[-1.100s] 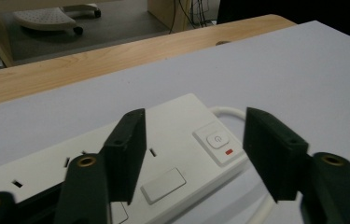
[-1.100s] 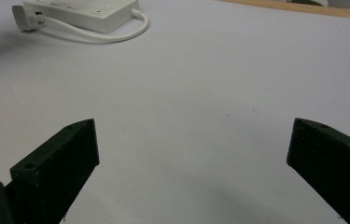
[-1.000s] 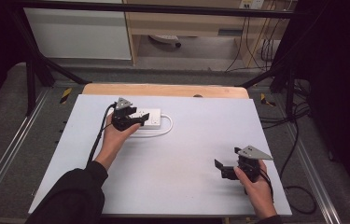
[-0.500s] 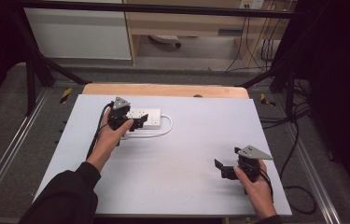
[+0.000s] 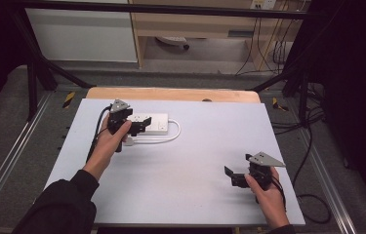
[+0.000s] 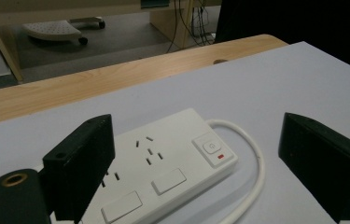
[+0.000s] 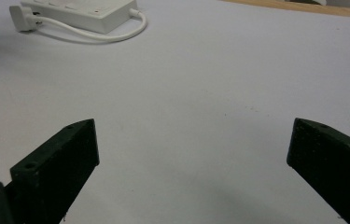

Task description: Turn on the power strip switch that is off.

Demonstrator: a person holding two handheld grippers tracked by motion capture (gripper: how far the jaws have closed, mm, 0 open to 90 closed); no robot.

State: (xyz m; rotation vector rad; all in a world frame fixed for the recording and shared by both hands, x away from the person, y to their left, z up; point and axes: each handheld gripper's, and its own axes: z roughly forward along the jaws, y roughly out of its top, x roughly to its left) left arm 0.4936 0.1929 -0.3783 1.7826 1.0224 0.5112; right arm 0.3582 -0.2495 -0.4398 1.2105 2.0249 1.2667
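My left gripper (image 5: 139, 126) straddles the power strip (image 6: 163, 163) near the table's far-left corner, jaws wide. My right gripper (image 5: 233, 176) idles, jaws wide. Risk: closing off-centre skews the strip.

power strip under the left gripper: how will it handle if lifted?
The power strip looks like a rigid plastic block, so it probably won't flex. Its smooth casing may slip between the open left gripper's jaws. The looped cord and plug will likely trail and tug.

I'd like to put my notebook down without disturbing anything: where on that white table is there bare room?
The white mat lies bare between the power strip and the right gripper, and along its far right edge. It is crowded at far left, where the left gripper straddles the strip and its cord.
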